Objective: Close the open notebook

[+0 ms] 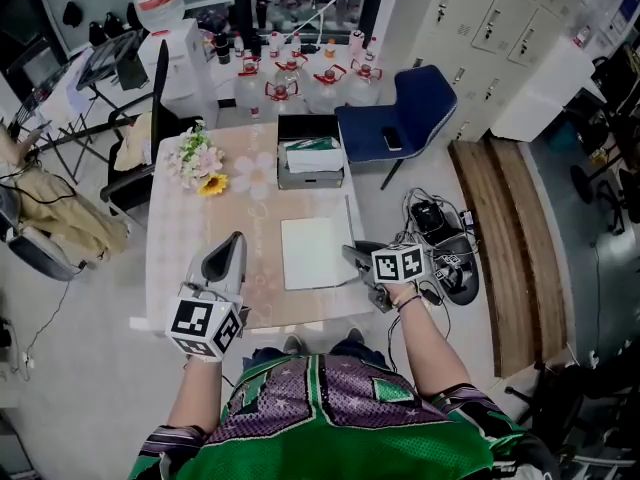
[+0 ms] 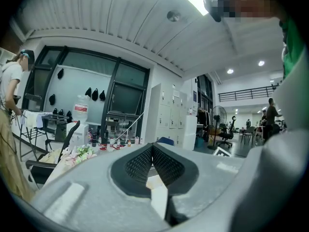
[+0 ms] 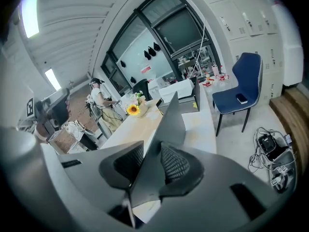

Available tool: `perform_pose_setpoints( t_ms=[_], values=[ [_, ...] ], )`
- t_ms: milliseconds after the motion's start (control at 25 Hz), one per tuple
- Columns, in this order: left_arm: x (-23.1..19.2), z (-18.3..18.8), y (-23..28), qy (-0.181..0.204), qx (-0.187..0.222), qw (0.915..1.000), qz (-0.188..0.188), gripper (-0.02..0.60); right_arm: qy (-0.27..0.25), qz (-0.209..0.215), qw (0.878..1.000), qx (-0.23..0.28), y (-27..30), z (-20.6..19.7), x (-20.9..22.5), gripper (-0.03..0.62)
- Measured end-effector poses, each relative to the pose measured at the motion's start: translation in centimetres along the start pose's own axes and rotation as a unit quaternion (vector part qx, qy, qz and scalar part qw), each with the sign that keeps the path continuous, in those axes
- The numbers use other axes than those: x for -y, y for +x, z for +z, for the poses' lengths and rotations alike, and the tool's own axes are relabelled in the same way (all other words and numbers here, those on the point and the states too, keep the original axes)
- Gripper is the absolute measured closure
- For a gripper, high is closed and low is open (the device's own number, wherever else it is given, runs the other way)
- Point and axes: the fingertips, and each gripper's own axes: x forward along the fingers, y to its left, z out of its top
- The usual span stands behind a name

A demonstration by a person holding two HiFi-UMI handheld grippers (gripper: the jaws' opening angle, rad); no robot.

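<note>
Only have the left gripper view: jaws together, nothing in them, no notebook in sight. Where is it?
Observer: Head view shows the notebook open on the table, right of the left gripper.
Operator: Anything holding it?
Observer: Yes, the right gripper is shut on the dark cover, which stands raised on edge.
Operator: Anything lying on it?
Observer: Its white page looks bare; a grey box sits past the far edge.
</note>
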Motion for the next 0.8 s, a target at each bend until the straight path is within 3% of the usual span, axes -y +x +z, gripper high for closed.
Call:
perform_pose_setpoints(
  t_ms=[280, 680, 800],
  values=[
    [-1.8, -0.4, -0.8, 0.003, -0.008, 0.9998, -0.018, 0.566, -0.003, -0.003, 1.0, 0.012, 1.6, 0.0, -2.6, 0.484],
    [-4.4, -0.7, -2.5, -0.003, -0.004, 0.9999, -0.013, 0.566, -0.067, -0.01, 0.997, -0.022, 5.0, -0.4, -5.8, 0.479],
    [-5.6, -0.5, -3.3, -0.018, 0.0, 0.9998, -0.001, 0.566, -0.114, -0.024, 0.993, -0.037, 5.9, -0.3, -6.7, 0.479]
  ],
)
